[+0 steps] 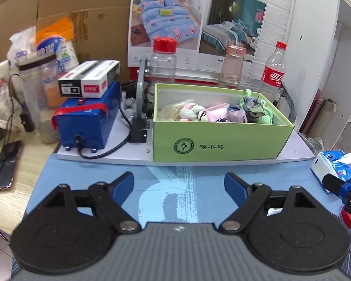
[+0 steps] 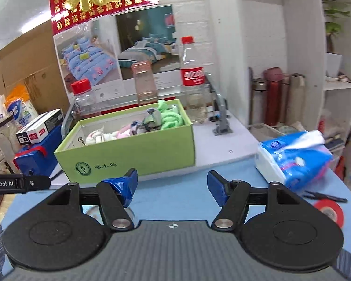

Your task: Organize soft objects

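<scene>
- A green shoebox [image 1: 213, 140] is seen lidless on a white board [image 1: 100, 157] at the back of the tabletop, behind a blue mat [image 1: 82, 182].
- Behind the shoebox three bottles are lined up: a clear jar with a red cap [image 1: 163, 63], a pinkish tumbler [image 1: 232, 66] and a cola bottle [image 1: 274, 70].
- Left of the shoebox a blue metal box [image 1: 89, 121] is noted, with a black-and-white carton [image 1: 89, 79] lying on top and a black cable running from its front.
- A grey bracket [image 1: 141, 98] stands between the blue box and the shoebox.
- A tissue pack [image 2: 292, 159] lies on the mat at the right edge; a red tape roll [image 2: 331, 210] and a black pen [image 2: 325, 195] are near it.
- A phone [image 1: 5, 166] lies on the wooden surface to the left of the mat.
- Soft objects are found inside the shoebox: a white-and-pink bundle [image 1: 194, 112], a grey-blue cloth [image 1: 238, 113] and a green cloth [image 1: 259, 110], crumpled and touching one another.
- The left gripper [image 1: 179, 185] is held over the mat in front of the shoebox, jaws spread wide, nothing between them.
- The right gripper [image 2: 172, 187] is likewise held before the shoebox, jaws wide apart and empty; blue tape is wrapped on one fingertip [image 2: 124, 185].
</scene>
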